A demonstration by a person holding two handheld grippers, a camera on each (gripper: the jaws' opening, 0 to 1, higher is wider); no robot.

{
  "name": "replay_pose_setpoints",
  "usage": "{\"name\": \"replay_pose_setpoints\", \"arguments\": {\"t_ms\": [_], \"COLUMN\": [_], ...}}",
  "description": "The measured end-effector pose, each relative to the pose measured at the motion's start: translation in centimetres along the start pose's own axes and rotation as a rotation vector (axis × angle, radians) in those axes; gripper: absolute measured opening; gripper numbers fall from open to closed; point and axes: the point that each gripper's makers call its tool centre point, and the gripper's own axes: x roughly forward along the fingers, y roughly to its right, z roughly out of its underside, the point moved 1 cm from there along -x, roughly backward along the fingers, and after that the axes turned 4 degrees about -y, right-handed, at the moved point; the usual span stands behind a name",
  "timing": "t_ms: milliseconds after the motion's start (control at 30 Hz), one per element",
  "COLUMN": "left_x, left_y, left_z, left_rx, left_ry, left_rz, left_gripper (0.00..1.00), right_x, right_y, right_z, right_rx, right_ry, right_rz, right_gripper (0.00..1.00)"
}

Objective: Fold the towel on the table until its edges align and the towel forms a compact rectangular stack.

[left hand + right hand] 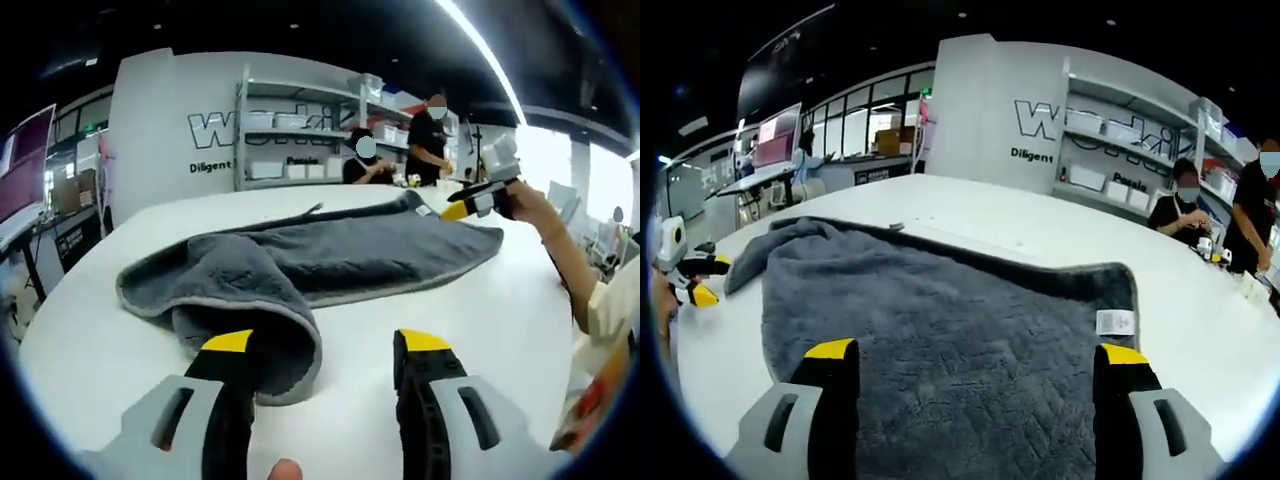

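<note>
The grey towel [330, 255] lies on the white worktop [120, 340], spread long across its middle. It is not folded neatly yet. In the left gripper view, the end nearest the left tongs [325, 350] is rolled over on itself in a soft lump, and the far end lies flat.

The left tongs are open, with nothing between the jaws. The lumpy end of the towel sits just in front of the left jaw and may touch it. The right tongs [975, 355] are open too, hanging over the flat part of the towel. A small white tag [1114, 321] shows near one towel corner, by the right jaw.

In the right gripper view, the left tongs [695, 290] show small at the far end of the towel.

I think the job is only just begun. The edges do not line up, and there is no tidy stack. The lump needs smoothing, then the towel needs folding more than once.

Two people stand by shelves [290, 140] behind the worktop.
</note>
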Motion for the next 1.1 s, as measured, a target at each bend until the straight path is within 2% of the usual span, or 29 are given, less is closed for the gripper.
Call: {"name": "replay_pose_setpoints", "arguments": {"t_ms": [67,167,267,400,533,633,833,967,1100], "left_x": [0.1,0.4,0.5,0.4,0.1,-0.2,-2.0,-3.9,-5.1], "left_y": [-0.1,-0.3,-0.7,-1.5,-1.9,-2.2,-4.0,-6.6,-9.0], "left_z": [-0.1,-0.2,-0.4,-0.9,-1.1,-1.4,-3.7,-6.3,-7.9], "left_rx": [0.007,0.017,0.014,-0.004,-0.037,-0.033,-0.030,-0.013,0.011], "left_ry": [0.009,0.024,0.038,0.073,0.091,0.108,0.194,0.251,0.268], "left_rz": [-0.006,-0.018,-0.036,-0.063,-0.067,-0.078,-0.130,-0.191,-0.251], "left_gripper": [0.43,0.27,0.22,0.04,0.03,0.03,0.03,0.03,0.03], "right_x": [0.0,0.1,0.0,-0.1,-0.1,-0.1,0.0,-0.1,-0.1], "right_y": [-0.1,-0.3,-0.2,-0.1,-0.2,-0.3,-0.3,-0.3,-0.3], "right_z": [0.0,0.0,0.0,0.0,0.0,0.1,0.4,0.5,0.6], "right_rx": [-0.002,-0.003,-0.002,0.005,0.004,0.003,0.004,0.006,0.004], "right_ry": [0.001,0.002,0.003,0.008,0.009,0.006,-0.001,-0.004,-0.008], "right_rz": [-0.004,-0.009,-0.010,-0.010,-0.012,-0.014,-0.013,-0.012,-0.012], "right_gripper": [0.99,0.99,0.99,0.99,0.99,0.99,0.99,0.99,0.99]}}
